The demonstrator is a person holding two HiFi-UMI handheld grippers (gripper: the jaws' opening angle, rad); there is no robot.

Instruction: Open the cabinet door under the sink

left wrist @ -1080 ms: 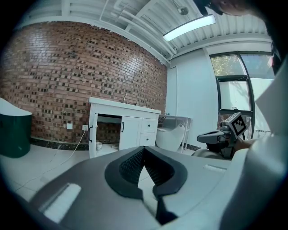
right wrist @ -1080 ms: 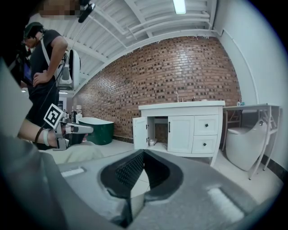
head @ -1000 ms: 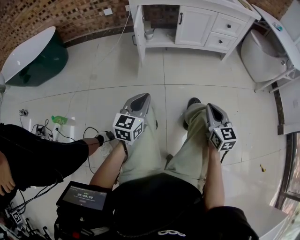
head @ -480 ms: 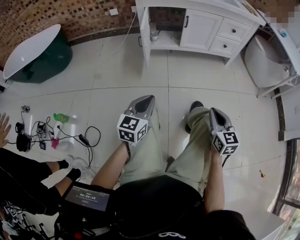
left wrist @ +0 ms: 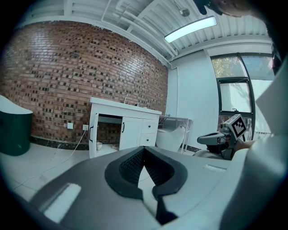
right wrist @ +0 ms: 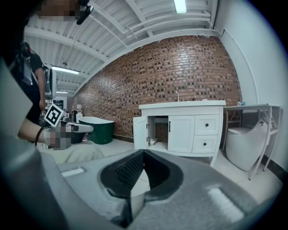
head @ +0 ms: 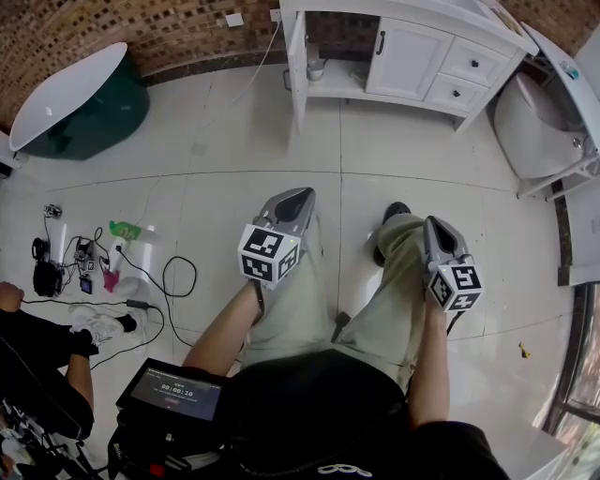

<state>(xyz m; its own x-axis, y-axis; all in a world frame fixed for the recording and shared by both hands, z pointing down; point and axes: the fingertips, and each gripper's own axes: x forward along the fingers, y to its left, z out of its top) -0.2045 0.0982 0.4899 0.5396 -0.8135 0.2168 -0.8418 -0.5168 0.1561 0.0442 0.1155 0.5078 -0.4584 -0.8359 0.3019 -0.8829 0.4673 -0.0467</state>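
A: Surroundings, largest first?

B: The tile floor is pale and glossy, laid in big square slabs with thin joints. The brick wall behind it is rough, in red-brown courses. At far left against that wall is the bathtub, an oval with a dark green shell and a white rim. The vanity cabinet is white and boxy with panelled fronts, and it stands against the same wall. Just to its right is a white fixture, smooth and rounded.

A: Task item?

B: The cabinet door is the left leaf of the vanity cabinet. It stands swung open, showing the compartment and shelf behind it. The neighbouring closed door has a dark bar handle. The drawers to its right have dark knobs.

A: What lies in the path?

B: A stretch of tile floor lies between the grippers and the cabinet. The wearer's beige trousers are directly beneath the grippers. Off to the left are a second person, black cables and a green bottle.

A: Grippers?

B: The left gripper has a smooth grey shell and black ribbed pads. Its jaws are closed tip to tip with nothing between them. The right gripper is built the same, and its jaws are likewise together and empty. Both are well apart from the cabinet door.
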